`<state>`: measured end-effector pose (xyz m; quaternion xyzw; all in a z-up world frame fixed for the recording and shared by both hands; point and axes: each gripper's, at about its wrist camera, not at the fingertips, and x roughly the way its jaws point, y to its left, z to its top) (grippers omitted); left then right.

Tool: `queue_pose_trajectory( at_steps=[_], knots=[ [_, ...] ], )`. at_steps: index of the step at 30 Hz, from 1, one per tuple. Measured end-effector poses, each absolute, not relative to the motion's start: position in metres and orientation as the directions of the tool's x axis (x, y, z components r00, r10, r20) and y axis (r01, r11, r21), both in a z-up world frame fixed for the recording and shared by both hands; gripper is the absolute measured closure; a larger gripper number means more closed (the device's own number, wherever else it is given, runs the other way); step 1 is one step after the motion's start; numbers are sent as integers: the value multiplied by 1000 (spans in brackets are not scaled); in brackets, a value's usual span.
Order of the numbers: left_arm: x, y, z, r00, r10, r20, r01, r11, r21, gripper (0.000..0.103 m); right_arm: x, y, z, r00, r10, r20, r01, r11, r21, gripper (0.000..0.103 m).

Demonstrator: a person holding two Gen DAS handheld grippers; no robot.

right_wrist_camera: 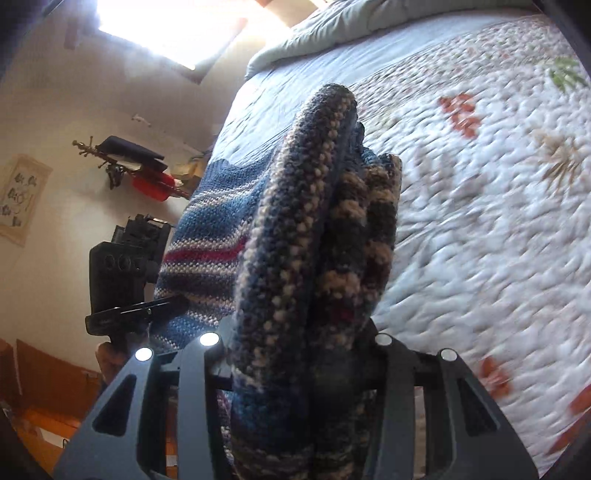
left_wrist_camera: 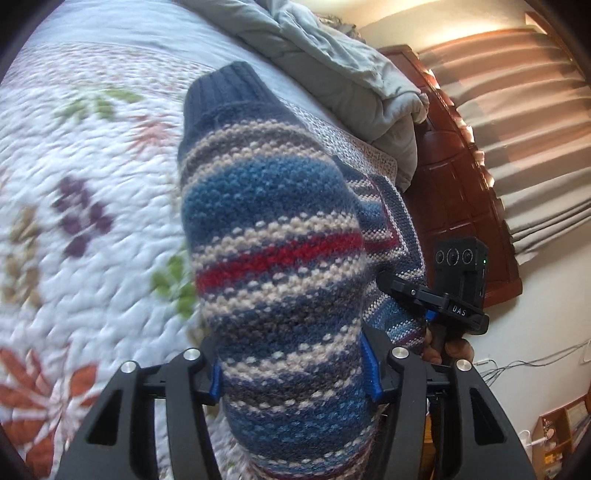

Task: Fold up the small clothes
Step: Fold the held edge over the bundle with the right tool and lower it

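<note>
Daylight is warm and uneven: in the right wrist view a window (right_wrist_camera: 177,29) at top left is blown out to white glare, leaving the sweater (right_wrist_camera: 314,240) and the wall beside it dim and backlit, with bright glints on two gripper bolts. In the left wrist view sun glows through the striped curtain (left_wrist_camera: 517,110). The quilt (left_wrist_camera: 92,184) is smeared with blur in both views, and fisheye bending curves the edges into dark corners.
</note>
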<state>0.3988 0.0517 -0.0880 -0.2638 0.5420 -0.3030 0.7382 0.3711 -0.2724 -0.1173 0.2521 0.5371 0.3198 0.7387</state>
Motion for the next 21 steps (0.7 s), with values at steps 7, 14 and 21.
queue_pose_trajectory(
  at_steps=[7,14,21],
  knots=[
    [324,150,-124,273,-708,-652,88,693,-716,47,313,-168,-136,119,751,-649,-268,654,707,63],
    [279,209,-170,295,-701,-649,36,687,-726,47,272,-104,-174,84,739,-668,-299,658,691,63],
    [271,217,-197,303,-711,-635,18,670,-742,38,275,-103,-208,72,734,-676,-223,672,706,37]
  ],
)
